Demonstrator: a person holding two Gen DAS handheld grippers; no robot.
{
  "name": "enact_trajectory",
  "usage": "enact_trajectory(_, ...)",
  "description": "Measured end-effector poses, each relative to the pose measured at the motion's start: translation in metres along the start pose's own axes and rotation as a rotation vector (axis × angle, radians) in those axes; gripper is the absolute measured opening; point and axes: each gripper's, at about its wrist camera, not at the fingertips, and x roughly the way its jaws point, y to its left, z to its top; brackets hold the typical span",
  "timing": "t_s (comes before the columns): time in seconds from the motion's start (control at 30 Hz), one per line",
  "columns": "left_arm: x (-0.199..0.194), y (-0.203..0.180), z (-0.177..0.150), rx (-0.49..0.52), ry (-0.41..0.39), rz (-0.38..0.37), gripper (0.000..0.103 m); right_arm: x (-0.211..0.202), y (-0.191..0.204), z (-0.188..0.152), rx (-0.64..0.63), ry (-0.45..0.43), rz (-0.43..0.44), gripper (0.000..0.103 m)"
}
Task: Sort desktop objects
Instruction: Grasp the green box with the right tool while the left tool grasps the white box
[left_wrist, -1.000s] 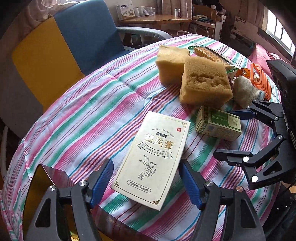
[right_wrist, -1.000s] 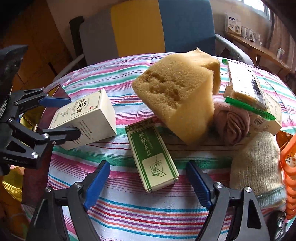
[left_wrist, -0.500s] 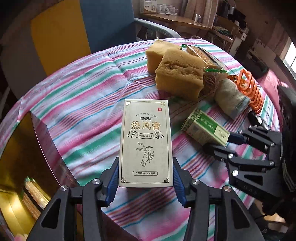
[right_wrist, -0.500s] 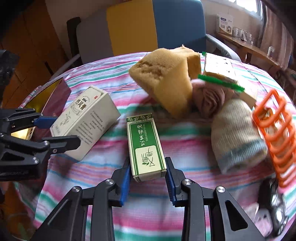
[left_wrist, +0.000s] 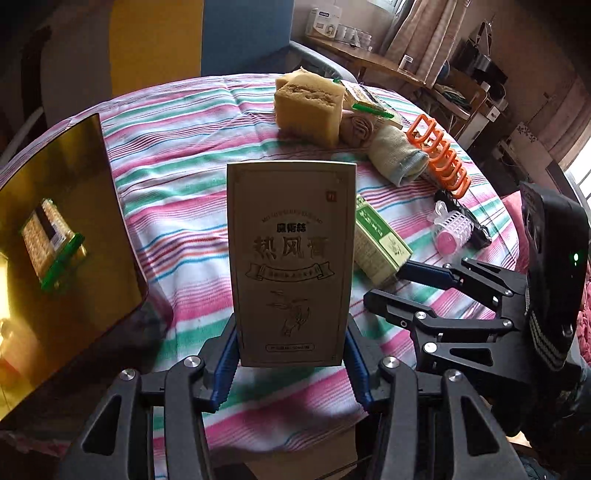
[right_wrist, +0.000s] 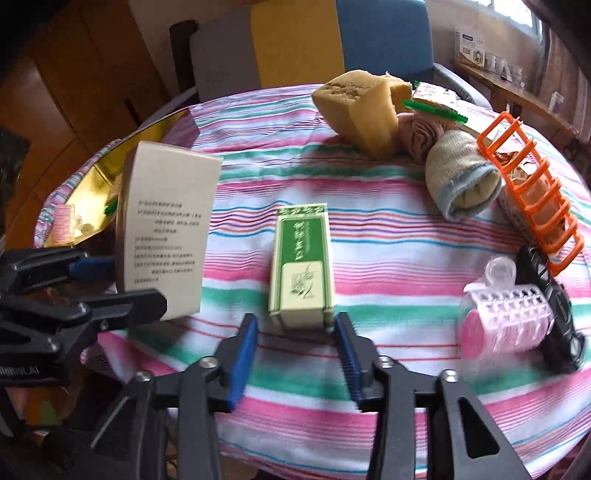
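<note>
My left gripper (left_wrist: 290, 363) is shut on a cream box with gold Chinese lettering (left_wrist: 290, 266) and holds it upright above the striped table; the box also shows in the right wrist view (right_wrist: 166, 232). My right gripper (right_wrist: 293, 352) stands open, with the small green box (right_wrist: 301, 264) lying on the cloth just ahead of its fingertips and not gripped. The green box also shows in the left wrist view (left_wrist: 380, 245), beside the right gripper (left_wrist: 399, 282).
A gold tray (left_wrist: 55, 236) holding a cracker packet lies at the table's left edge. Two sponges (right_wrist: 354, 107), rolled socks (right_wrist: 461, 177), an orange rack (right_wrist: 532, 188), a pink hair roller (right_wrist: 506, 317) and a black object (right_wrist: 554, 306) sit at back and right.
My left gripper has lifted the cream box off the table and stood it upright. My right gripper has opened and drawn back, leaving the green box on the cloth.
</note>
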Motion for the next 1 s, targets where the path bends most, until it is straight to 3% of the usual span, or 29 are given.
enact_trajectory(0.1,-0.005,0.0,-0.007,0.014,-0.021,0.02,0.052,0.003,0.01,0.0,-0.012,-0.014,0.026,0.076)
enact_trajectory(0.17,-0.01,0.003,-0.006,0.011,-0.051,0.021,0.057,0.006,0.016,0.0,-0.022,-0.013,0.018,0.081)
enact_trajectory(0.27,-0.017,0.007,-0.001,0.006,-0.092,0.005,0.067,0.0,0.015,0.002,-0.003,-0.013,0.013,0.075)
enact_trajectory(0.33,-0.016,0.009,0.002,0.004,-0.102,-0.004,0.069,-0.004,0.011,0.006,0.005,-0.023,-0.006,0.063)
enact_trajectory(0.43,-0.016,0.009,0.003,0.0,-0.108,-0.017,0.069,-0.006,0.007,0.014,-0.017,-0.022,-0.038,0.06)
enact_trajectory(0.7,-0.013,0.013,0.01,0.0,-0.102,-0.042,0.068,0.0,0.006,0.037,-0.113,-0.021,-0.119,0.06)
enact_trajectory(1.0,0.009,0.011,0.026,-0.004,-0.054,-0.023,0.067,0.008,0.0,0.059,-0.259,0.025,-0.101,0.059)
